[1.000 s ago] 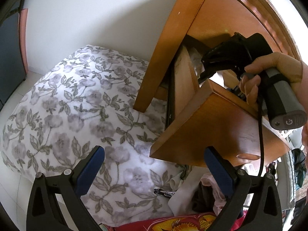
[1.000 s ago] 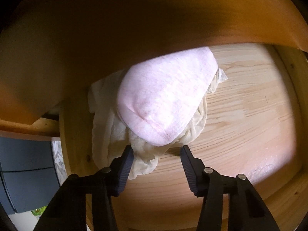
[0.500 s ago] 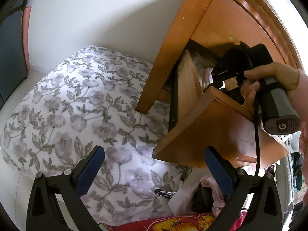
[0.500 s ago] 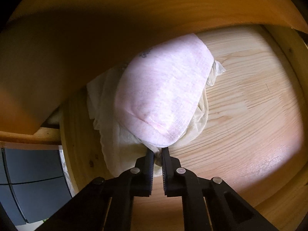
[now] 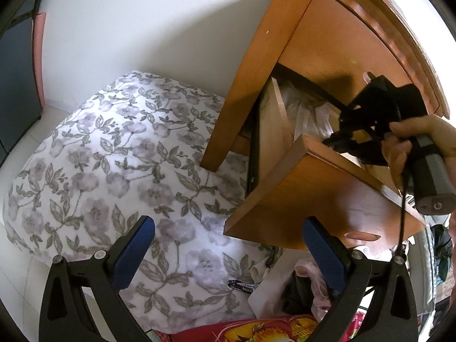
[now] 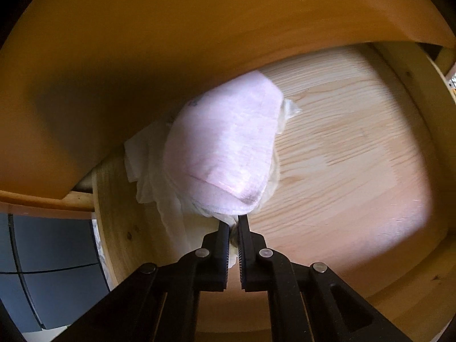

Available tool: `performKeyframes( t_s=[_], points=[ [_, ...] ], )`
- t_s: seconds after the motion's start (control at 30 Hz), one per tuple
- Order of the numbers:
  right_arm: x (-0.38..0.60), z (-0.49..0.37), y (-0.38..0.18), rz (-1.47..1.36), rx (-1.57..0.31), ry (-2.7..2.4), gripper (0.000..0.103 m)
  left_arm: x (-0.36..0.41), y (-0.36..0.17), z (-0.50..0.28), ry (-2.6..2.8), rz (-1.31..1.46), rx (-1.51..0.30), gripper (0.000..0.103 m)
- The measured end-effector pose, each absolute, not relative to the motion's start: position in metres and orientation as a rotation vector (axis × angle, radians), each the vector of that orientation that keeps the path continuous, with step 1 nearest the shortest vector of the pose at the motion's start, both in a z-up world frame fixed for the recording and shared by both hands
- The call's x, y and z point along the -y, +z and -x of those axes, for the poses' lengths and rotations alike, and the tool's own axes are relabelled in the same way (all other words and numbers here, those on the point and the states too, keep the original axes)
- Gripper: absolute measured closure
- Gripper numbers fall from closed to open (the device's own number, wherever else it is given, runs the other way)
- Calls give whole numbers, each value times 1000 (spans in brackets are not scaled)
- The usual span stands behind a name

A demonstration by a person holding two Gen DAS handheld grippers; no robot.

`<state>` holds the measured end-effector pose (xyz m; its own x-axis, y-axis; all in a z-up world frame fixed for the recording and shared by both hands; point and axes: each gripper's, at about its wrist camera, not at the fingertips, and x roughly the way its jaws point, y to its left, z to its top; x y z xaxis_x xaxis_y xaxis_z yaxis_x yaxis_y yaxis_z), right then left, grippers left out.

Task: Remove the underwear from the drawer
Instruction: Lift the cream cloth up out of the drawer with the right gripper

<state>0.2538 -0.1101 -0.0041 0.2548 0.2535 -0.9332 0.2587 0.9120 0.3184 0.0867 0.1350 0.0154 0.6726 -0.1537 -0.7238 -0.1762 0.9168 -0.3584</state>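
The right hand-held gripper [image 6: 233, 225] is down inside the open drawer [image 6: 356, 148], and its two jaws are squeezed almost together on a bit of thin cream cloth. That cloth is the edge of the underwear [image 6: 225, 156], a soft pink piece lying on top of a cream one. The pile sits on the drawer's wood floor at the back, close to the left wall, partly tucked under the wood above it. From the other side of the room you can see a person's hand [image 5: 410, 139] holding that gripper over the drawer of the brown cabinet [image 5: 322, 51]. The left hand-held gripper [image 5: 228, 250] hangs wide open with nothing in it, above the flowery bed cover [image 5: 114, 156]. I think the next job is lifting the pile up and out. The grip is only on a tiny corner of the cream piece, so the cloth might slip free. The pink piece is just resting on top, so it could slide off and stay behind in the drawer. The pile could also catch on the wood above or on the drawer's front edge if it comes up too fast.
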Motion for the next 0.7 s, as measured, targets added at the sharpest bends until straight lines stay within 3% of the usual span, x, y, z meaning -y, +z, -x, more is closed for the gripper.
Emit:
performKeyframes(
  t_s=[0.7],
  points=[
    [159,-208,61,-499,-1182,198,97,-117,46,-69,-2,366,-796,0]
  ],
)
